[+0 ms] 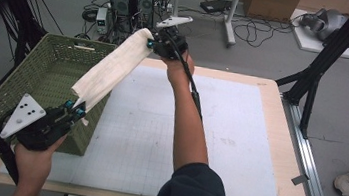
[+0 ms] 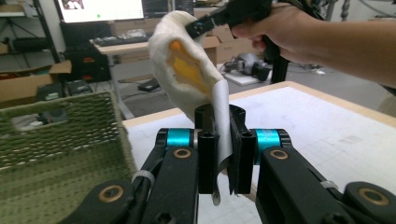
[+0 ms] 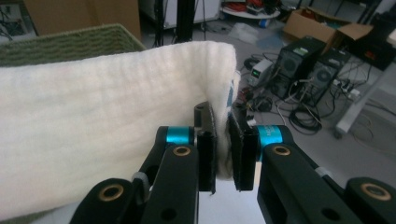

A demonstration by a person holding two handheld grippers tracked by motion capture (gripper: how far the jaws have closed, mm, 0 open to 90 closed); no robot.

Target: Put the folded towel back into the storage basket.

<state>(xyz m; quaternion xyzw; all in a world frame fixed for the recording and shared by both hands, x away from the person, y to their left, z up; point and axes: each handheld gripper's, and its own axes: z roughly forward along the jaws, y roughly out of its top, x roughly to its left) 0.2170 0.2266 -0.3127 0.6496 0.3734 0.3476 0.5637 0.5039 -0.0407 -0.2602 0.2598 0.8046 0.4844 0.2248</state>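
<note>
cloth first: in the high view you have a long cream-white folded cloth (image 1: 111, 68) stretched in the air between your two tools, slanting from low at the near left to high at the far middle. your left gripper (image 1: 74, 111) pinches its lower end just in front of the near corner of the olive-green woven basket (image 1: 38, 81), which sits on the left part of the white gridded mat (image 1: 228, 135) covering the light wooden table (image 1: 283, 141). your right gripper (image 1: 153, 44) is raised above the table's far edge and grips the cloth's upper end; the cloth hangs over the basket's right rim.

in the left gripper view, your left gripper (image 2: 223, 158) has its jaws almost closed, with a thin edge of the cloth (image 2: 187, 70) clamped between them; the cloth rises away towards the other hand (image 2: 280, 28), and its fold shows a yellow-orange inside. the basket (image 2: 60, 140) lies at the left.

in the right gripper view, your right gripper (image 3: 223, 149) is nearly closed on the thick folded end of the cloth (image 3: 93, 135), which runs off to the left.
</note>
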